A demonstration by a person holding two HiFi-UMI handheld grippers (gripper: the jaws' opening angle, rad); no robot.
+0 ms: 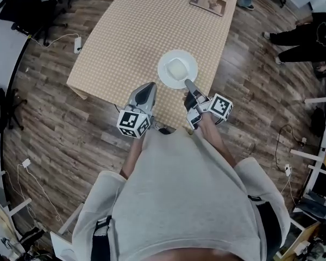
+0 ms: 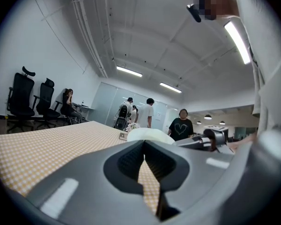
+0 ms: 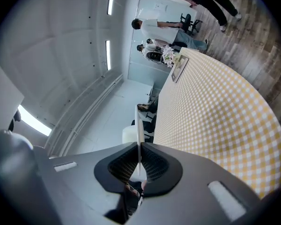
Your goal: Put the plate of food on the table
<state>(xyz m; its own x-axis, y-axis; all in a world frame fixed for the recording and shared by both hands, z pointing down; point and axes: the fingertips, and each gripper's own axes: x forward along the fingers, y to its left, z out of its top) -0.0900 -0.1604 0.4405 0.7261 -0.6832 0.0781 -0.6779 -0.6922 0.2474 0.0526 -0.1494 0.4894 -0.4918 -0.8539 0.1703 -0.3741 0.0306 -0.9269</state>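
Grey-shirted person (image 1: 179, 200) holds plate (image 1: 164, 72) over the worktop (image 1: 146, 26).
Right gripper (image 1: 189, 84) clamps the plate's rim; left gripper (image 1: 148, 89) closed, empty, at worktop's near edge. Next: lower level, release.

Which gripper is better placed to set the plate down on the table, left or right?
Right. The right gripper is shut on the rim of the plate, over the checked table; the left gripper is shut and empty.
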